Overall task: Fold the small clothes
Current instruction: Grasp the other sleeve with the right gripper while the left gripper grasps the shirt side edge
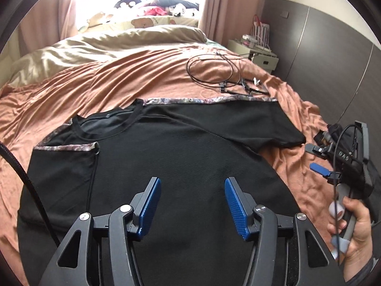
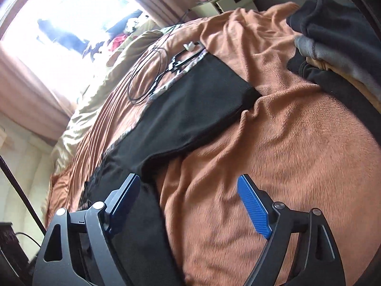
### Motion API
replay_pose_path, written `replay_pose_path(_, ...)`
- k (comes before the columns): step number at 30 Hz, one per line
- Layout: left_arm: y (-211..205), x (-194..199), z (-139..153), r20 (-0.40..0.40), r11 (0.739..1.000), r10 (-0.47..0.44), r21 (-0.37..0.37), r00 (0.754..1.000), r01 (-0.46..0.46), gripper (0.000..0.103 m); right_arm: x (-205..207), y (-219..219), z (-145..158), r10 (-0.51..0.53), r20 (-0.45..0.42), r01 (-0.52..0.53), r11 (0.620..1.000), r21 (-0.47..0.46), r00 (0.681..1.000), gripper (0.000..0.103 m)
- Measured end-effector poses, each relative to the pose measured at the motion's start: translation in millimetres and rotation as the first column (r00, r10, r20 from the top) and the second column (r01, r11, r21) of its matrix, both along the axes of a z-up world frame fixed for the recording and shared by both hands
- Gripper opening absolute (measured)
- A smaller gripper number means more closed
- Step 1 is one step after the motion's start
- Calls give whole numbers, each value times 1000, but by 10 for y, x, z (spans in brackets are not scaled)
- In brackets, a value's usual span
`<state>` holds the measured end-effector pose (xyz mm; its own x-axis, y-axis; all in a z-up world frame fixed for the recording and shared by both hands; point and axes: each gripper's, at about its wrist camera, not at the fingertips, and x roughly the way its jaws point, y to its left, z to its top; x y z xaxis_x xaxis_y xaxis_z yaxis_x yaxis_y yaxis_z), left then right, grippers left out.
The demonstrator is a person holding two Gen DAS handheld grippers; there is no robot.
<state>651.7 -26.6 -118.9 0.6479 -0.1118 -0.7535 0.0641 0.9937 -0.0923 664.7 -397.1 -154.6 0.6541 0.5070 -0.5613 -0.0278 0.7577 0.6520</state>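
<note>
Left tool (image 1: 193,205) spread, empty, over black tee (image 1: 166,166) hem; tee's long axis runs away twd collar. Right tool (image 2: 190,205) spread, straddling tee's side edge on bed (image 2: 297,155).

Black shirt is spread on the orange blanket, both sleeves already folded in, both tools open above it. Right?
Not quite. On the black shirt only one sleeve is folded in; the other sleeve lies spread out, per the left wrist view. The rest holds.
</note>
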Motion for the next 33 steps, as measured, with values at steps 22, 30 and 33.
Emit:
replay_pose_path(22, -401, 1053, -647, -109, 997, -29, -70, 994, 22, 29, 583, -181, -364, -53, -74, 65, 983, 172, 996, 39)
replay_pose_path(30, -559, 1235, -800, -131, 996, -39, -84, 991, 28, 29, 631, -296, -318, -51, -133, 72, 985, 159, 990, 17)
replay_pose_path(33, -640, 1291, -874, -142, 996, -49, -82, 989, 38, 29, 641, -249, -245, -55, -131, 74, 987, 146, 990, 20)
